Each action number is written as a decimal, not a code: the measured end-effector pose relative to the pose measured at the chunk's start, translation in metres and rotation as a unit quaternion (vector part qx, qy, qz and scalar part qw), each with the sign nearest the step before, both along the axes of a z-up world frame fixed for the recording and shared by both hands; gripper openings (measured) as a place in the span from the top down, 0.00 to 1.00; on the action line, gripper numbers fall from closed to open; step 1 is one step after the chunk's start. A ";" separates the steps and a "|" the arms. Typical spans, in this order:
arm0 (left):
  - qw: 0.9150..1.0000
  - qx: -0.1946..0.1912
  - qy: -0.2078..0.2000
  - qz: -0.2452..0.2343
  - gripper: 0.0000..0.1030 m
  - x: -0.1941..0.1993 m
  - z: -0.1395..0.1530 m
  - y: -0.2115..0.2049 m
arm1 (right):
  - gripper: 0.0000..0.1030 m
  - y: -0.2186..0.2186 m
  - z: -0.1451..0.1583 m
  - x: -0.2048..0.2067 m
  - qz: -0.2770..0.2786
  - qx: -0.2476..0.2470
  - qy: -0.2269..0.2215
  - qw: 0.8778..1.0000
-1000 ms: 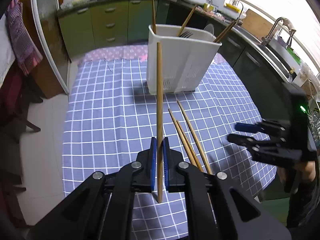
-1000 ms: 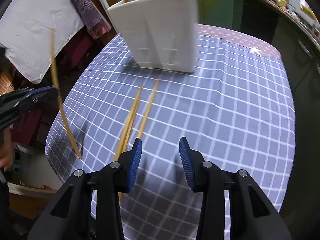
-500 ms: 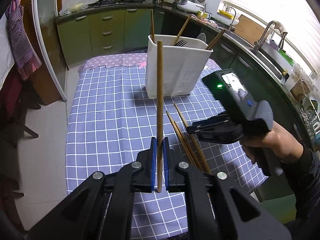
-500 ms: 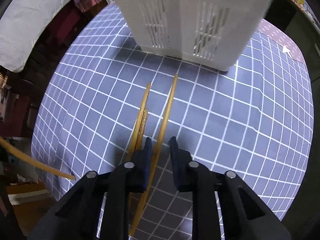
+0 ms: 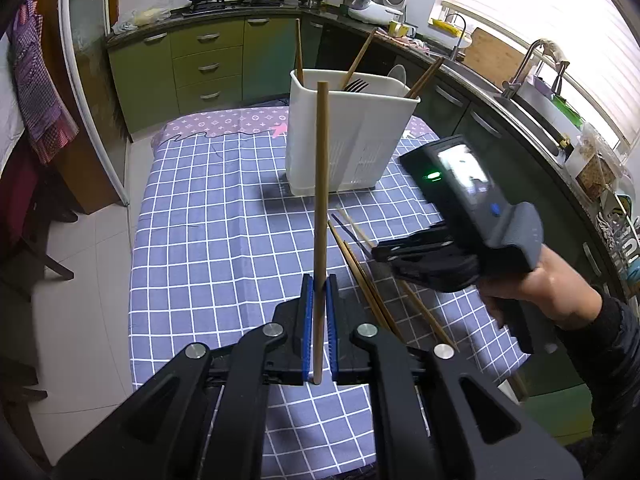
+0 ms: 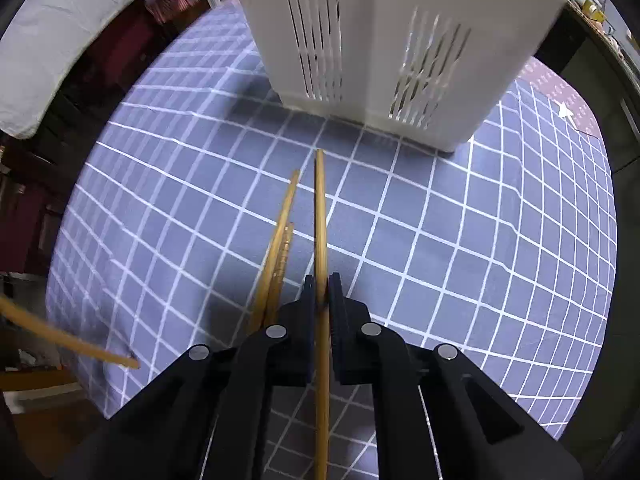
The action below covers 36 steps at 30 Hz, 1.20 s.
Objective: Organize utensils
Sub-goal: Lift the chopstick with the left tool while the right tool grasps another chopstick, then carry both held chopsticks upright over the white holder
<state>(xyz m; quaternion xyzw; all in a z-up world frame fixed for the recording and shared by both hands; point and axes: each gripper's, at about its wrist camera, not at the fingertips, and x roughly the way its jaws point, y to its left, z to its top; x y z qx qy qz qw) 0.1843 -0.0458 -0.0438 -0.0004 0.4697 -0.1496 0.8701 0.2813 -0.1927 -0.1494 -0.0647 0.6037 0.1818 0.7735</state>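
My left gripper [image 5: 319, 284] is shut on a wooden chopstick [image 5: 321, 200] and holds it upright above the checked tablecloth [image 5: 208, 220]. My right gripper [image 6: 322, 286] is shut on another chopstick [image 6: 320, 208] lying on the cloth; it also shows in the left wrist view [image 5: 380, 254]. Two more chopsticks [image 6: 280, 236] lie just left of it. The white utensil holder [image 5: 348, 136] stands behind, with chopsticks and a fork inside; it also shows in the right wrist view [image 6: 380, 40].
Green kitchen cabinets [image 5: 200, 64] and a counter with a sink [image 5: 536, 108] surround the table. A glass door [image 5: 88, 80] stands to the left. The held left chopstick's tip shows in the right wrist view [image 6: 80, 344].
My right gripper came down over the chopsticks on the cloth and closed on the rightmost one. My left gripper kept its chopstick and rose a little.
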 end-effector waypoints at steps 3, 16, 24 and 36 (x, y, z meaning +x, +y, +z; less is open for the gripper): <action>1.000 0.002 -0.001 0.000 0.94 -0.001 0.000 0.000 | 0.93 -0.018 0.026 -0.016 -0.006 0.037 -0.031 0.999; 1.000 0.009 -0.014 -0.002 0.94 -0.008 0.001 -0.002 | 0.93 -0.091 0.116 -0.129 -0.053 0.122 -0.214 0.968; 1.000 0.010 -0.020 -0.007 0.94 -0.016 0.003 -0.003 | 0.93 -0.106 0.120 -0.155 -0.067 0.139 -0.231 0.961; 0.999 0.009 -0.032 -0.010 0.94 -0.022 0.013 -0.001 | 0.93 -0.110 0.111 -0.160 -0.069 0.145 -0.225 0.961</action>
